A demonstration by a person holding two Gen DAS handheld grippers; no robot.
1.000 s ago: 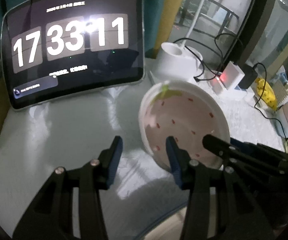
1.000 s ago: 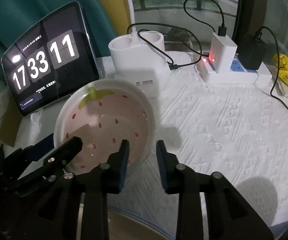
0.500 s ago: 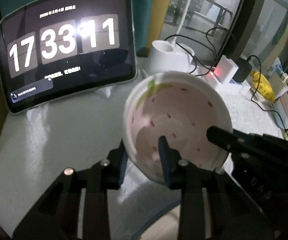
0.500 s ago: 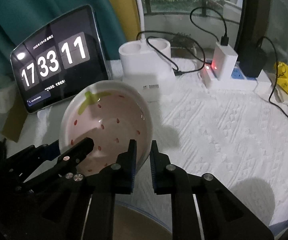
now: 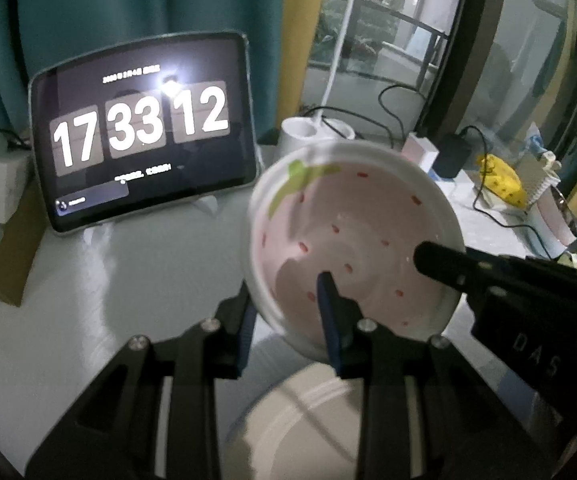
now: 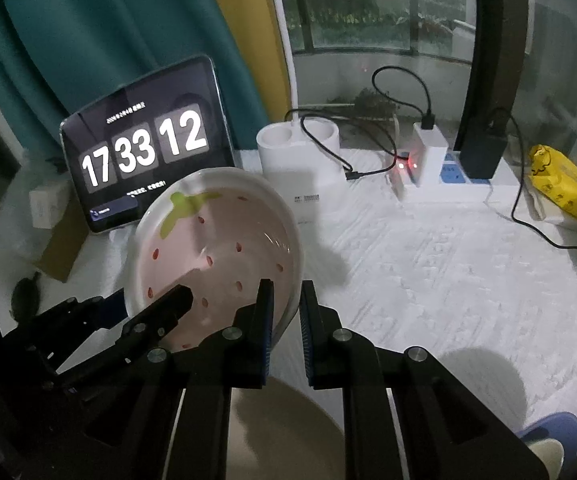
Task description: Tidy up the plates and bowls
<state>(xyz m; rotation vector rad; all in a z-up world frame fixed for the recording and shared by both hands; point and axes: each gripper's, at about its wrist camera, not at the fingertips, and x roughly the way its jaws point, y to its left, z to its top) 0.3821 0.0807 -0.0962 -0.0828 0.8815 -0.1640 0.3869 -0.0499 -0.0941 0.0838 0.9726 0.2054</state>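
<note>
Left wrist view: my left gripper [image 5: 288, 304] is clamped on the near rim of the white ceramic bowl with pink strawberry-patterned interior [image 5: 352, 240], green leaf mark at 11 o'clock, red seed flecks scattered inside. My right gripper [image 6: 286, 312] is clamped on the bowl's rim at 5 o'clock. Bowl tilted, raised above the white textured tablecloth [image 6: 428, 264] and a pale round dish [image 5: 300, 420] at 6 o'clock.

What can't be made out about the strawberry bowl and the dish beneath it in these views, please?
- Strawberry bowl: underside hidden by its own wall, both views.
- Pale dish below: blurred, covered by gripper frames, cut off by the bottom edge.
- Tablet: small text unreadable.
</note>
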